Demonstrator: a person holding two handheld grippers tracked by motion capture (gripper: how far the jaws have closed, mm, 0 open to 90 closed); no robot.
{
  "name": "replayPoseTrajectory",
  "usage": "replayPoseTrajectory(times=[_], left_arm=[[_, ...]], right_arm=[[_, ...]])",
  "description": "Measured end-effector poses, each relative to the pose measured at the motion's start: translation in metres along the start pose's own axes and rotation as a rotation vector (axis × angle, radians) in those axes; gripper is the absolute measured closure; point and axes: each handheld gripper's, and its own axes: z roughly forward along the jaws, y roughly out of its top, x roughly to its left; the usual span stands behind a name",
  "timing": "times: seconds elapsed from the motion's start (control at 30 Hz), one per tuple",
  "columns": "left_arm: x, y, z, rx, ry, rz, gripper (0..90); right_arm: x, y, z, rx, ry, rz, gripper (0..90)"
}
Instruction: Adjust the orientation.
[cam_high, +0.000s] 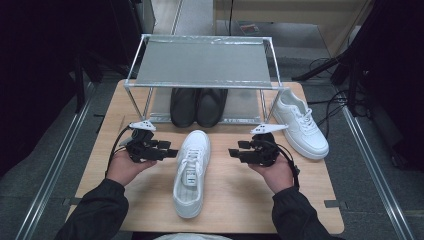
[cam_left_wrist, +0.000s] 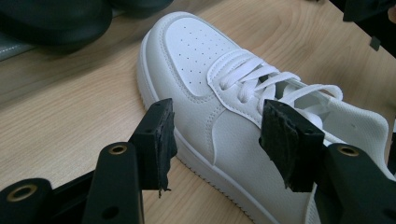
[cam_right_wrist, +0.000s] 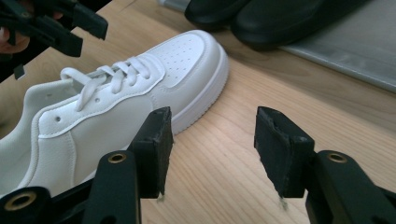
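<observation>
White sneaker (cam_high: 191, 172) is seen lying at the centre of the wooden table (cam_high: 235, 200), toe pointed toward the upper frame, untouched on both sides. Left claw (cam_high: 172, 152) is held just beside it at centre left, jaws spread and empty; right claw (cam_high: 233, 153) is held near it at centre right, likewise spread. Black shoes (cam_high: 198, 106) are tucked under the metal rack (cam_high: 202, 62) above, and a second white sneaker (cam_high: 300, 125) is placed at right.
</observation>
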Motion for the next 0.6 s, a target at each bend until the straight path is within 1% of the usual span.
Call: replayPoseTrajectory(times=[0.33, 0.43, 0.53, 0.6], left_arm=[[0.001, -0.001, -0.001, -0.001, 0.000, -0.008, 43.5], [0.001, -0.002, -0.001, -0.004, -0.001, -0.007, 43.5], [0.000, -0.003, -0.002, -0.001, -0.002, -0.010, 43.2], [0.000, -0.004, -0.003, -0.002, -0.005, -0.014, 42.5]], right_arm=[[-0.021, 0.002, -0.027, -0.047, -0.053, 0.036, 49.3], [-0.028, 0.002, -0.035, -0.062, -0.070, 0.037, 50.2], [-0.038, 0.002, -0.042, -0.075, -0.076, 0.053, 50.2], [-0.046, 0.001, -0.044, -0.066, -0.085, 0.036, 50.5]])
